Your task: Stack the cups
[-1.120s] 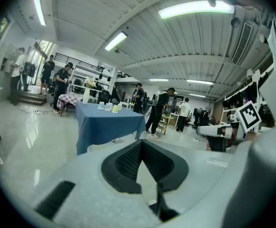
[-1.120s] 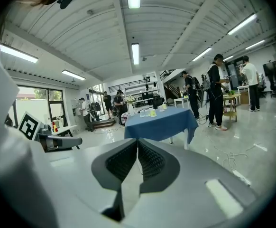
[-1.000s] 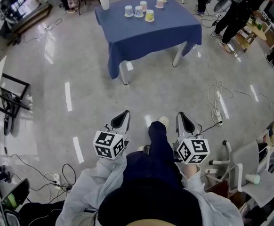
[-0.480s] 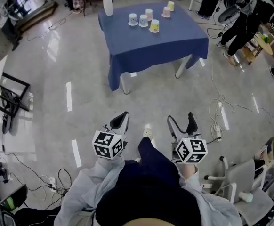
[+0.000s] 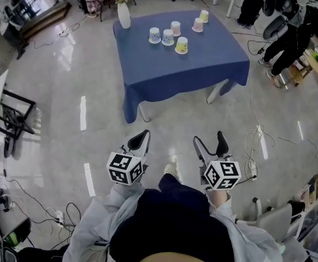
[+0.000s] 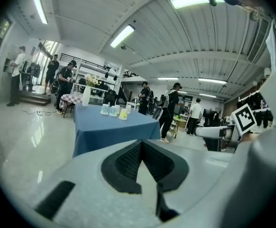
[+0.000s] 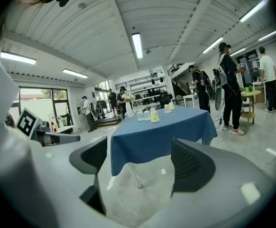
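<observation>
Head view shows the cups [image 5: 168, 37], six small paper ones, loosely clustered on the far half of a table [image 5: 202, 70] draped in a blue cloth. All of them stand upright and apart from one another, none yet nested. A yellow cup [image 5: 182, 45] sits closest to the near edge, two pale ones are just to its left, and a pink and a yellow one stand farther back to the right. A white vase [image 5: 124, 16] with flowers stands at the far left corner of the table, clear of the cluster. The cups lie straight ahead of both grippers and well apart from them, with a wide stretch of glossy floor [image 5: 93, 91] between – nothing is within reach. The left gripper [image 5: 143, 134] is clenched on nothing, and in the left gripper view its dark pads meet at the tips [image 6: 142, 145] with the cups [image 6: 114, 110] small above them. The right gripper [image 5: 209, 141] has just been opening its jaws. In the right gripper view they stand wide apart [image 7: 140, 158] with only floor and the table's [image 7: 157, 137] cloth between them, the cups [image 7: 150, 114] centred beyond. The two grippers are held about level with each other, so neither is clearly nearer. By my reading the released right one is the readier to take a first cup – probably the near yellow one – from above along its upright axis. Cables [image 5: 254, 141] trail over the floor to the right, and people [image 5: 293, 31] stand beyond the table's right side.
</observation>
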Demonstrator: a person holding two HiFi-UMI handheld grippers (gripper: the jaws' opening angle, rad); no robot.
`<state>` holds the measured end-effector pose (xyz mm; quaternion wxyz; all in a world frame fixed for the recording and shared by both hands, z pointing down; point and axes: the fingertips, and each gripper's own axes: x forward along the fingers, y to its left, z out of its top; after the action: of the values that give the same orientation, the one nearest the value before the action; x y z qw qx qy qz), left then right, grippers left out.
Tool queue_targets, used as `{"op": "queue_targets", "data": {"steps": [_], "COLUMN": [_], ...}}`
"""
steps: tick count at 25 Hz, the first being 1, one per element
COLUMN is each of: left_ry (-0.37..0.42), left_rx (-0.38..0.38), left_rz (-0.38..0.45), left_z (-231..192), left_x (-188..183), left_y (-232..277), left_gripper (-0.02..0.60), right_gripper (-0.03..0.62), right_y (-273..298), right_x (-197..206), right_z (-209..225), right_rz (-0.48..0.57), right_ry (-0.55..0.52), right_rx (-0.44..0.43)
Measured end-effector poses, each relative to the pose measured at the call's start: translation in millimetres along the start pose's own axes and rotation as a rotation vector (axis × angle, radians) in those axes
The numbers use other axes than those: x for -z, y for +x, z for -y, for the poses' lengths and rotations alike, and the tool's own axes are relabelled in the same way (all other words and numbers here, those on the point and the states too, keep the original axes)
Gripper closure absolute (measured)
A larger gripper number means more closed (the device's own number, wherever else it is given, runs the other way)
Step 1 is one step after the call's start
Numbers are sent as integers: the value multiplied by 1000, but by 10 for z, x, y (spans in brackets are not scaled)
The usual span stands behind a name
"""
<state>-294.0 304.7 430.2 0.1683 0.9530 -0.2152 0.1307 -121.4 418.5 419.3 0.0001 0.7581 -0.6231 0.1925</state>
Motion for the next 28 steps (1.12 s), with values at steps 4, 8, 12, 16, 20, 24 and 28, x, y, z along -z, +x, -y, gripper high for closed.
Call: {"op": "queue_targets", "data": {"steps": [4, 8, 12, 16, 20, 24, 28], "left_ry": [-2, -7, -9, -16, -12, -12, -8], "left_rx": [-18, -42, -39, -56, -74, -72, -51], "left_rz": [-1, 13, 26, -2, -12, -16, -20], "left_z": [-109, -200, -175, -227, -300, -356, -407], "left_x": [-81, -170, -226, -174, -196, -246, -288], "left_y": [321, 528, 651, 659, 717, 864, 1083], "left_gripper": [583, 583, 583, 583, 583, 583, 583], "right_gripper": [174, 174, 174, 174, 174, 174, 174], "right_y": [327, 596, 763, 769, 778, 905, 1089], "right_x": [-92, -167, -242, -213, -192, -202, -269], "right_z": [216, 310, 330, 343, 532, 635, 633], "right_rz": [-3, -7, -2, -10, -11, -13, -11], "right_ry": [-3, 4, -2, 53, 68, 84, 68], "right_rx": [-19, -64, -98, -107, -72, -66, -75]}}
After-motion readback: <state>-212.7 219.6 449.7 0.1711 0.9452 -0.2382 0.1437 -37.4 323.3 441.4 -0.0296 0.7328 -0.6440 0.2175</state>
